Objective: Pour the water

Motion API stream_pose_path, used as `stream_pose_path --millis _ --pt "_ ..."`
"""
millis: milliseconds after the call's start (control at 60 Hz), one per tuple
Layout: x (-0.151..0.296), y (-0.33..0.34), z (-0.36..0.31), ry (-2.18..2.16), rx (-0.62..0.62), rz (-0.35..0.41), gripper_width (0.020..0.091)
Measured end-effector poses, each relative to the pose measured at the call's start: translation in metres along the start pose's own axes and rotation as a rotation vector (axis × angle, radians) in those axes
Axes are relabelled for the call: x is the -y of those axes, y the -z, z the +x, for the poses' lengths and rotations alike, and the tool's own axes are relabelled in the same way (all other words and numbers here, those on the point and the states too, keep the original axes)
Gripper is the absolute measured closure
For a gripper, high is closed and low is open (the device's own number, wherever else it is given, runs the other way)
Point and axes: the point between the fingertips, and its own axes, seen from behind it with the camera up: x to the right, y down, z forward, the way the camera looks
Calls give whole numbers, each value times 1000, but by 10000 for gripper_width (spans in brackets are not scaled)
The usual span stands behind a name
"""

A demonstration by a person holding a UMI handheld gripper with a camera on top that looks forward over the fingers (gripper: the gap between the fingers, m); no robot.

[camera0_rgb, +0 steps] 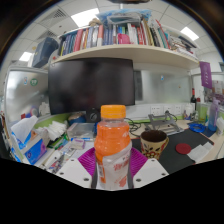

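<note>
Gripper view, forward along the two fingers. The gripper (113, 168) sits low over a cluttered white surface (196, 152). A clear plastic bottle (113, 148) with an orange cap (113, 112) and an orange-and-white label stands upright between the fingers and fills the gap. Magenta pads (88, 160) show at either side of the bottle's lower body, flush against it, so the fingers appear clamped on the bottle at roughly its own width; the contact line itself is partly hidden by the label.

Just right of the bottle and slightly beyond it stands a brown patterned mug (154, 144), upright, apart from the bottle. Further right a dark round coaster (183, 149) lies flat on the surface.

Left of the bottle the surface carries loose clutter: a blue-and-white packet (32, 148) and crumpled white wrapping (55, 130); single items there cannot be told apart.

Behind the bottle a dark monitor (91, 85) stands against the wall. Above it a white shelf (130, 54) holds a row of upright books (105, 37). Ceiling light panels (84, 16) show overhead.
</note>
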Motion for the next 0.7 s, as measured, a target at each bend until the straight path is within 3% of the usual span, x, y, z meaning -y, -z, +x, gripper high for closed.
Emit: stream_pose_path --millis 183,383,700 --pt "50 -34 -9 -348 88 35 691" --pt "85 -67 1 -896 95 14 690" --pt "82 -89 14 -1501 52 -73 688"
